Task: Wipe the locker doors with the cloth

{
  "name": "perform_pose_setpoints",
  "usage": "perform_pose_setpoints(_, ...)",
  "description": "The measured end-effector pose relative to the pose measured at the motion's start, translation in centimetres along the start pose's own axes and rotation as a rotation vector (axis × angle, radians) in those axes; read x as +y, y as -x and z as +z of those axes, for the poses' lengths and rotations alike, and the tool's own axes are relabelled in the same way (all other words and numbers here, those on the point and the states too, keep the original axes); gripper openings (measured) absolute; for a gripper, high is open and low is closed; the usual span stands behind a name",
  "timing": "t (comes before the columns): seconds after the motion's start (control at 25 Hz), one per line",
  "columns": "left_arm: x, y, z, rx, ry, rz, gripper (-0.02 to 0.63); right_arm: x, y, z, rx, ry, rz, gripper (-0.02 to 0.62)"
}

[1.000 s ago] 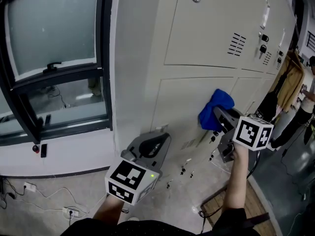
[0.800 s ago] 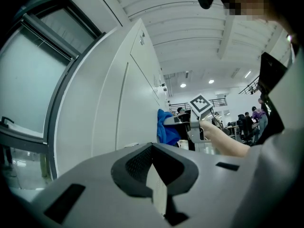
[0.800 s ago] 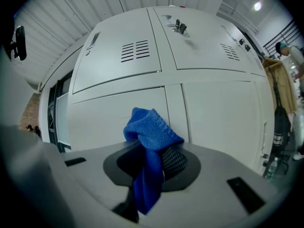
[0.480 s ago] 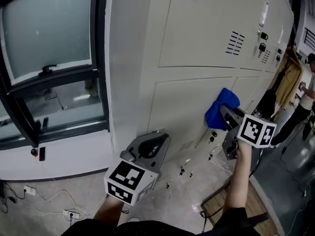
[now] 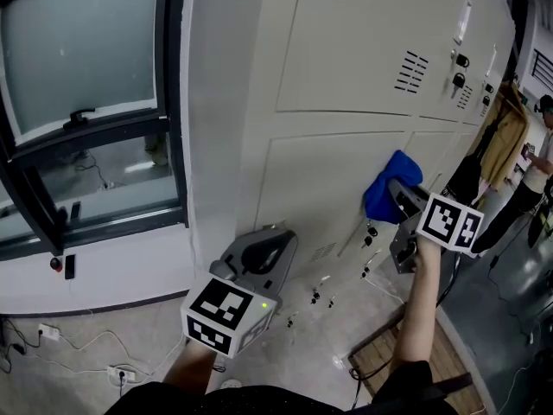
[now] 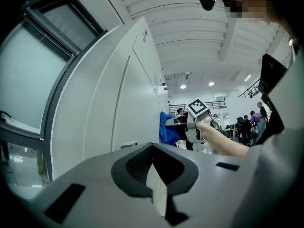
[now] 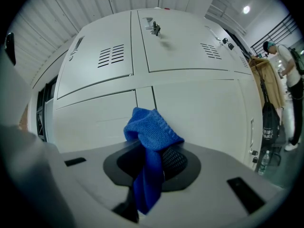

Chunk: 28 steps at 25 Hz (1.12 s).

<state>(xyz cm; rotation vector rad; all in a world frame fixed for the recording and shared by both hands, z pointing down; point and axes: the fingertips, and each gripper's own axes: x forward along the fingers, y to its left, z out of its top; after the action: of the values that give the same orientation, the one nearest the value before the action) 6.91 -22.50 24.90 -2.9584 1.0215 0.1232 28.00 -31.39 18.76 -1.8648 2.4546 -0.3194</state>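
A blue cloth (image 5: 388, 195) is pinched in my right gripper (image 5: 399, 199), which is shut on it and holds it against a lower locker door (image 5: 333, 188). In the right gripper view the cloth (image 7: 148, 141) bunches out between the jaws, against the seam between two lower doors (image 7: 145, 99). My left gripper (image 5: 270, 251) hangs lower and to the left, pointing at the lockers' left end; its jaws are shut with nothing between them. The left gripper view shows the cloth (image 6: 167, 129) and the right gripper (image 6: 183, 125) ahead along the locker face.
A dark-framed window (image 5: 86, 119) stands left of the lockers. Keys (image 5: 456, 80) hang from locks on the upper doors. Cables and a power strip (image 5: 121, 374) lie on the floor. A person (image 5: 536, 180) stands at the far right by a hanging coat (image 5: 501, 145).
My right gripper has carried the cloth a little to the right and slightly up along the lower door. The left gripper has stayed almost where it was.
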Motion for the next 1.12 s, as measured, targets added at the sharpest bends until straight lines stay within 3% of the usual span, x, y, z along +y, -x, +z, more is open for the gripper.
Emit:
perform_pose_setpoints(0.2,-0.5,0.9,0.0,-0.001,-0.002,0.011,0.009,0.2,0.4,-0.7,0.022,0.016,-0.022,0.080)
perform_pose_setpoints(0.4,-0.2,2.2,-0.3,0.015,-0.011,0.045,0.009,6.0,1.9,-2.3,0.043,-0.014,0.136,0.080)
perform_pose_setpoints(0.56,0.4,3.3,-0.5,0.022,-0.010,0.086,0.009,12.8,2.3,-3.2,0.042,0.056,0.331,0.080)
perform_pose_setpoints(0.72,1.2,4.9,-0.4,0.021,-0.014,0.134,0.009,18.5,2.3,-4.6,0.056,0.093,0.459,0.080)
perform_pose_setpoints(0.92,2.5,6.7,-0.8,0.027,-0.004,0.191,0.009,22.9,1.3,-6.6,0.088,0.115,0.552,0.080)
perform_pose_setpoints(1.12,3.7,7.6,-1.0,0.023,0.016,0.224,0.009,25.1,1.2,-7.2,0.089,0.147,0.590,0.080)
